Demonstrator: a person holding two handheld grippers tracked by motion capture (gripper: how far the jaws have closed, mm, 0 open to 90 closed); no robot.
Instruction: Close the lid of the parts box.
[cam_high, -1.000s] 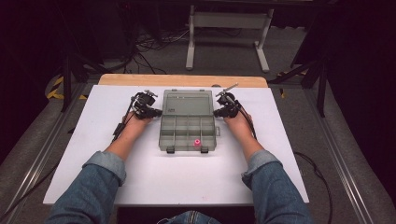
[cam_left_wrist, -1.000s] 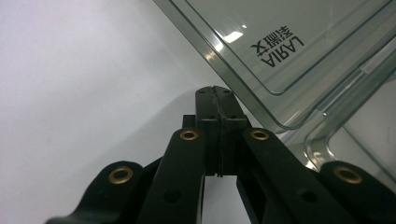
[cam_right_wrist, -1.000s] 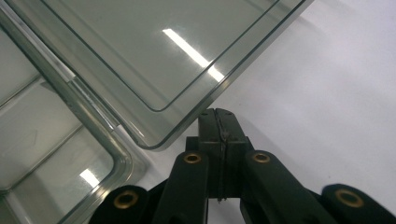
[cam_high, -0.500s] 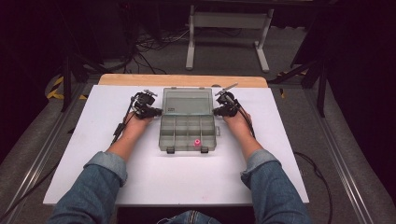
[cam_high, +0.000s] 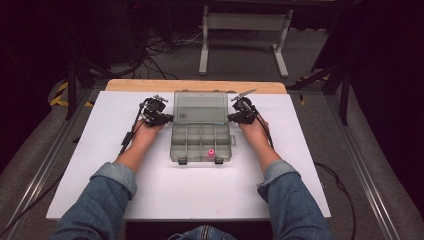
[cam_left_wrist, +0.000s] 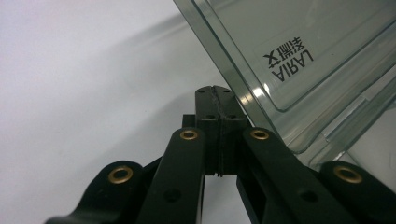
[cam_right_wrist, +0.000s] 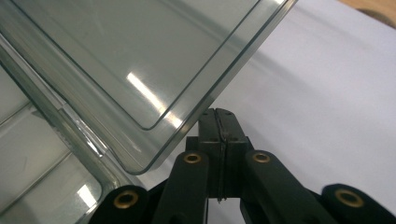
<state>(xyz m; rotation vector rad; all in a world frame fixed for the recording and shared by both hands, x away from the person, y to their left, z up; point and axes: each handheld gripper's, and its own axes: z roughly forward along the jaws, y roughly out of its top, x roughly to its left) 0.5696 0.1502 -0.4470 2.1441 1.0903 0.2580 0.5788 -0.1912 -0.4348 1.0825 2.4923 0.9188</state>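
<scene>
One clear compartment box (cam_high: 201, 132) lies open in the middle of the white table (cam_high: 90, 165), its lid (cam_high: 200, 106) laid back. We see the left gripper (cam_high: 170, 118) and the right gripper (cam_high: 231, 118) at the lid's two sides, both with jaws pressed together and holding nothing.

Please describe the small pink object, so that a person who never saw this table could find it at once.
On the white table, between the person's two hands, lies a clear plastic organizer box with its lid open. The pink object sits in the box's near row of compartments, right of the middle. It is the only bright-coloured thing in the box; the other compartments look empty.
</scene>
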